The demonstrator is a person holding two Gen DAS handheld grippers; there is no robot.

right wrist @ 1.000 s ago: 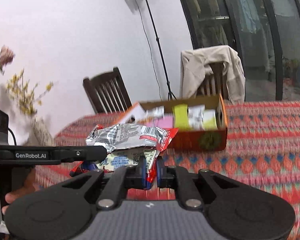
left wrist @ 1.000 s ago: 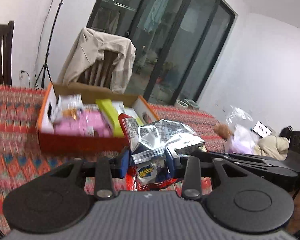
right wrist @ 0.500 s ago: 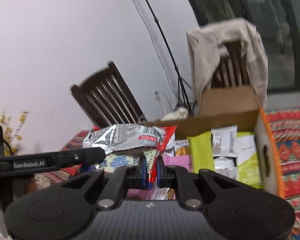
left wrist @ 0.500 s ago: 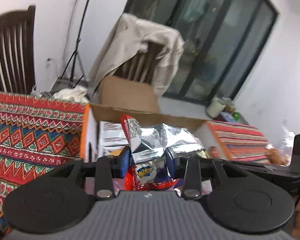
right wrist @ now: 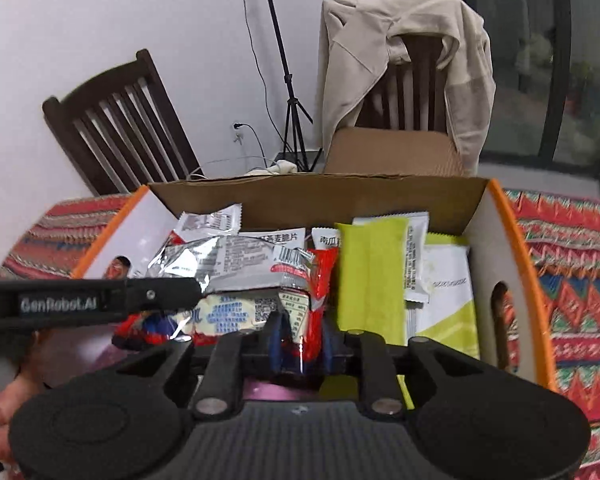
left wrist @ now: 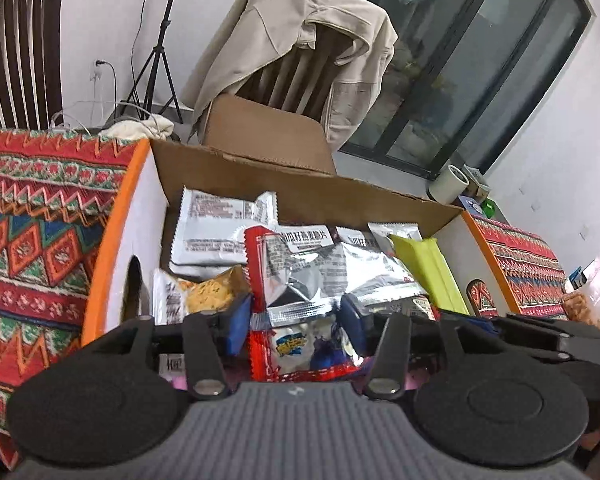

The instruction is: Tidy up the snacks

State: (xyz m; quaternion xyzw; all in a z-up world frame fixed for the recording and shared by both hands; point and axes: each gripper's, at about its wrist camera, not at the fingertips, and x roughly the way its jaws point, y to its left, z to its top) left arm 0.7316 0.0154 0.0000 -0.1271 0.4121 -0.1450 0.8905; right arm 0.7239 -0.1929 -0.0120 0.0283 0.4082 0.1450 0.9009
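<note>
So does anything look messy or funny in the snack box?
Yes. The silver and red packet sits crumpled and tilted across the other snacks in the box, which lie flatter. Both grippers, left and right, have just been opening, with it between their jaws.

A crumpled silver and red snack bag [left wrist: 300, 276] hangs over the open cardboard box [right wrist: 320, 194], red edge at 9 o'clock. Inside lie white packets [left wrist: 220, 224] at 11 and a lime-green packet [right wrist: 370, 276] at 2.
</note>
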